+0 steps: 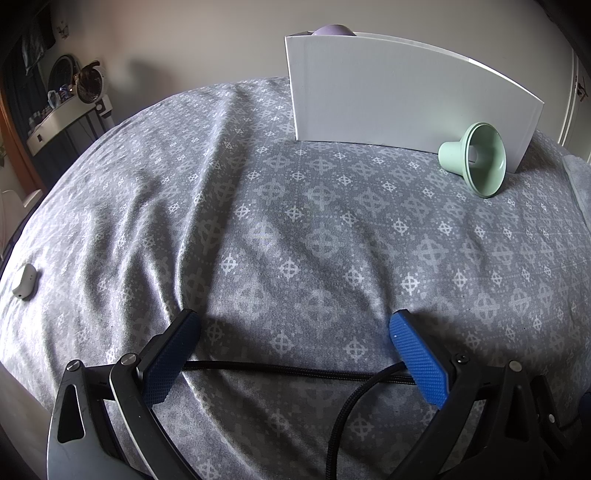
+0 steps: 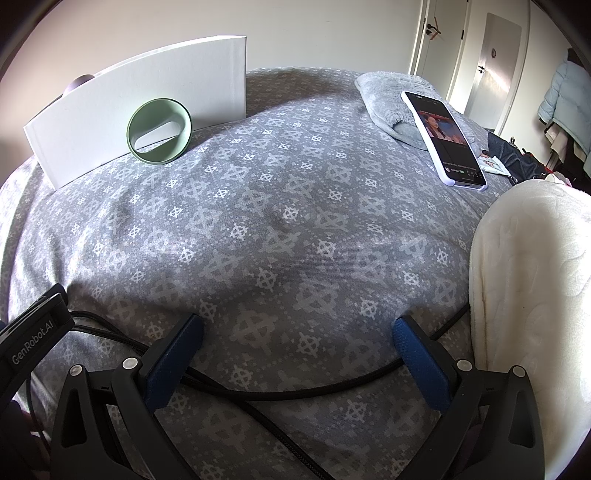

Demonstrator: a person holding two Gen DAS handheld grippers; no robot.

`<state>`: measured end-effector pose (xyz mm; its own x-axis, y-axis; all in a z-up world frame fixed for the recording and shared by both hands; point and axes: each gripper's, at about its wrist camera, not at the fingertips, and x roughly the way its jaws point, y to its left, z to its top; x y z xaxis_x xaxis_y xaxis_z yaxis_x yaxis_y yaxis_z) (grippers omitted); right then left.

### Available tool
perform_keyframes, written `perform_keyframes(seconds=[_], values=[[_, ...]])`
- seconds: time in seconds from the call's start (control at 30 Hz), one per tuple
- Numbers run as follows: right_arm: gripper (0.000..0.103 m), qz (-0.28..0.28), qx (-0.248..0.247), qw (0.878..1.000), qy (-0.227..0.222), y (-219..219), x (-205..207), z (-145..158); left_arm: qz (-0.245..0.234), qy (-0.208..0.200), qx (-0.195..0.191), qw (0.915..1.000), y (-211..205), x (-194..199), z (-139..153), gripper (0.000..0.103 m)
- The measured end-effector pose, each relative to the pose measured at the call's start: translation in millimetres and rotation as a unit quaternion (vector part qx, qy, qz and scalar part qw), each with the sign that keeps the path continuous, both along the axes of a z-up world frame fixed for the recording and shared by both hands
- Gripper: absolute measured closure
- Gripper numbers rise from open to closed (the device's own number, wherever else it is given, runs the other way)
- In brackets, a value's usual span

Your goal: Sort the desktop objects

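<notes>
A white box (image 1: 399, 92) stands on the grey patterned bedspread (image 1: 295, 229), with a purple rounded object (image 1: 334, 30) showing over its top edge. A pale green funnel-shaped piece (image 1: 476, 157) lies on its side against the box's right end. In the right wrist view the same green piece (image 2: 159, 131) leans on the box (image 2: 122, 107). A phone (image 2: 443, 138) with a lit screen rests at the far right. A small white earbud case (image 1: 24, 280) sits at the far left. My left gripper (image 1: 295, 332) and right gripper (image 2: 297, 336) are both open and hold nothing, low over the cloth.
Black cables (image 2: 258, 391) run across the cloth under both grippers. A grey fluffy slipper (image 2: 399, 107) lies under the phone. A white plush blanket (image 2: 532, 280) rises at the right. A shelf with a small fan (image 1: 88, 85) stands far left; doors (image 2: 495, 55) are behind.
</notes>
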<state>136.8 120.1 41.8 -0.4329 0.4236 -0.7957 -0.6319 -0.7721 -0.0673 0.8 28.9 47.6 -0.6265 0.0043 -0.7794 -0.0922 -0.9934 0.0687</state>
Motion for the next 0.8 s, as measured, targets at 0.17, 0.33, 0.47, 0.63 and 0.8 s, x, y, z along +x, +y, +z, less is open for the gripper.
perform_keyframes(seconds=[0.17,0.33,0.47,0.63,0.8], values=[[0.0,0.0,0.0,1.0,0.0,0.3,-0.2,0.2,0.001,0.001,-0.004,1.0,2.9,-1.1,-0.9,0.0],[0.0,0.0,0.0,1.0,0.0,0.3,-0.3,0.1,0.0,0.001,-0.004,1.0,4.0,-0.6,-0.3,0.0],[0.0,0.0,0.0,1.0,0.0,0.2,-0.1,0.1,0.0,0.001,-0.003,1.0,5.1,-1.2,-0.6,0.0],[0.0,0.0,0.0,1.0,0.0,0.4,0.3,0.0,0.001,0.001,-0.002,1.0,4.4,-1.4,-0.4,0.0],[0.0,0.0,0.0,1.0,0.0,0.2,0.3,0.0,0.0,0.001,-0.003,1.0,2.6,-0.9,0.0,0.0]])
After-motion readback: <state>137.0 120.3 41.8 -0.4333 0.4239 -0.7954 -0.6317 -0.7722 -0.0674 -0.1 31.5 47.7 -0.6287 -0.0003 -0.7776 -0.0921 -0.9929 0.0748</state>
